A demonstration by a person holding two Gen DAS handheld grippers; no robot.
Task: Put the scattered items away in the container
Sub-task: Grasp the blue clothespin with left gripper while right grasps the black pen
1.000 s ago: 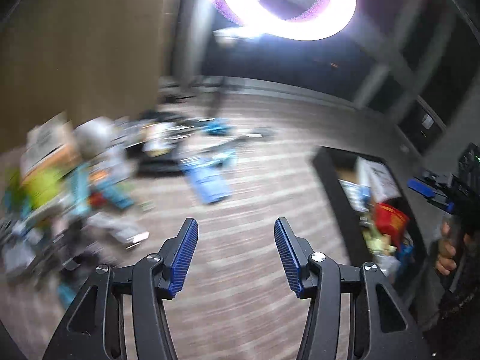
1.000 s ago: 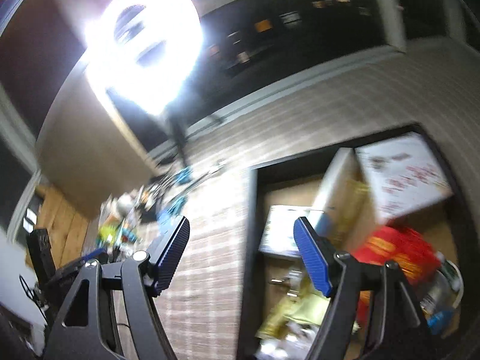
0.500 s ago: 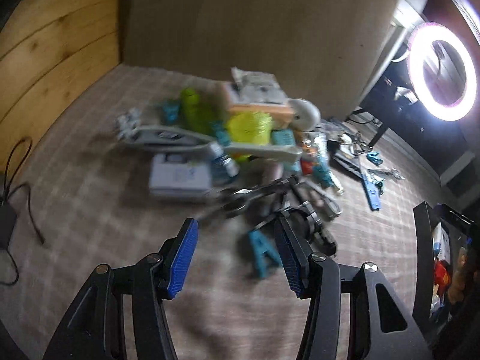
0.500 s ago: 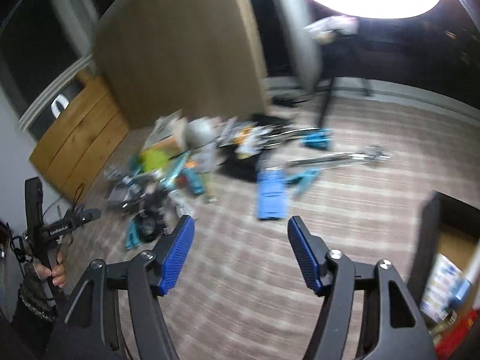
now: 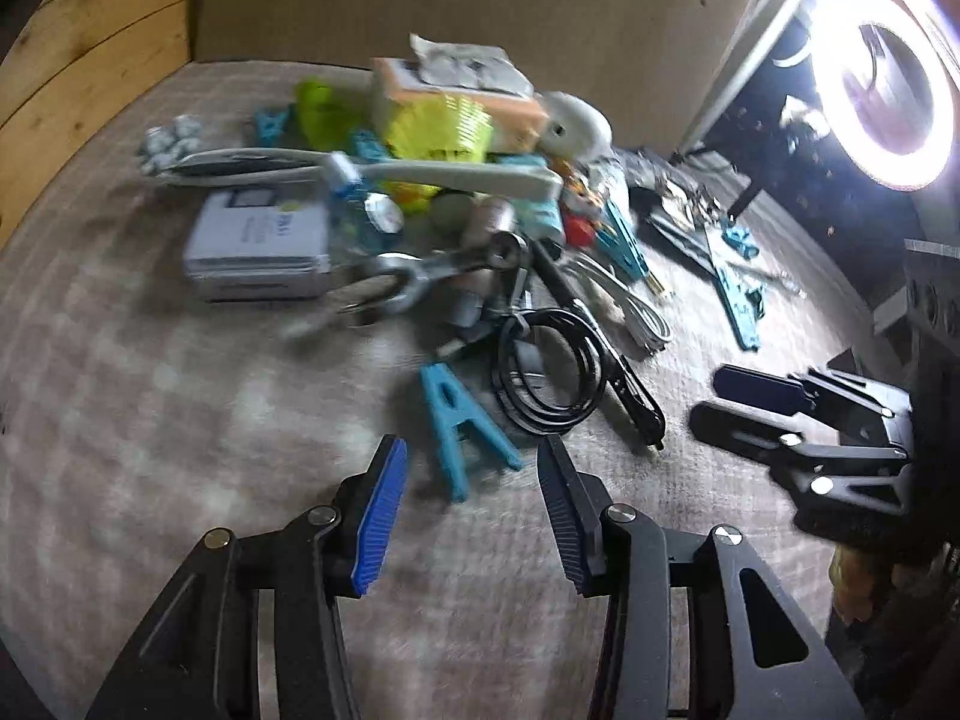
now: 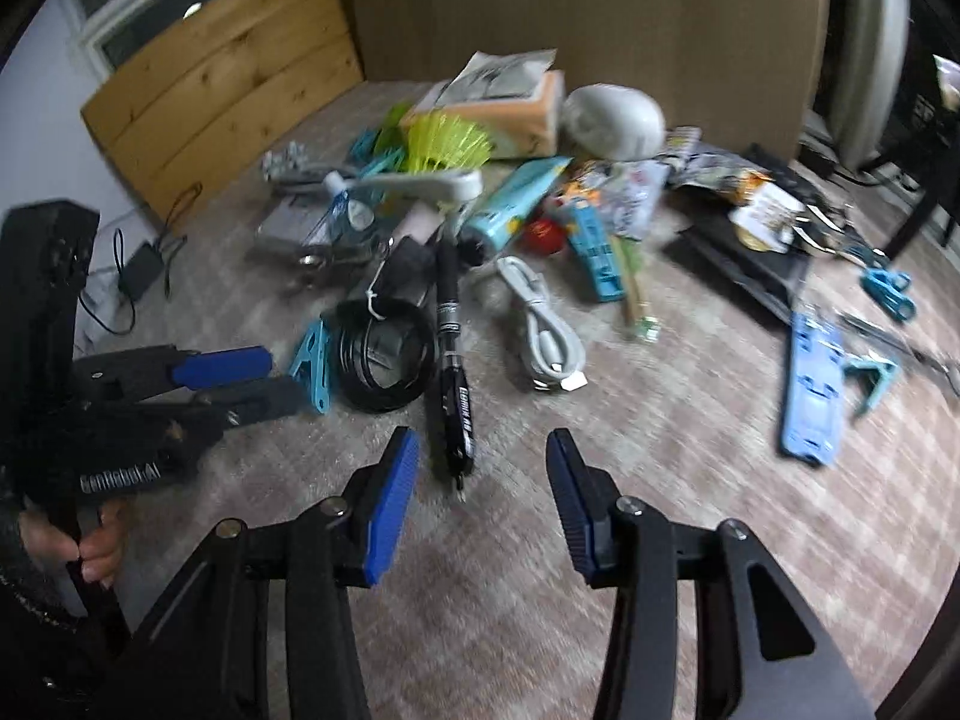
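Scattered items: a heap spread across the carpeted floor (image 5: 180,420), with the container out of sight in both current views. Nearest the left claw (image 5: 471,498) lies a teal clothes peg (image 5: 459,420), just short of the fingertips and roughly in line with the gap; beside it sit a coiled black cable (image 5: 549,369), a black pen (image 6: 451,354), a white cable (image 6: 543,330), a metal wrench (image 5: 420,273) and a grey box (image 5: 258,243). Further back: a yellow brush (image 6: 444,144), an orange-sided box (image 6: 510,114), a white rounded thing (image 6: 615,120), a light blue tube (image 6: 516,204) and a flat blue plastic piece (image 6: 810,384). Step in hand: approach for a fresh pick, nothing yet held. Left claw: half spread, jaws just having closed further, nothing between them. Right claw (image 6: 480,495): half spread likewise, jaws just having narrowed markedly, empty, hovering with the pen tip just ahead of its gap. Next move, as judged: the left claw lowers astride the peg and pinches its legs; the right claw needs to straddle the pen across its barrel. The peg lies flat, so the fingertips must reach the carpet. Writing: white lettering along the pen barrel and blue print on the grey box, both too blurred to read; moulded lettering on the left tool's handle, unreadable.
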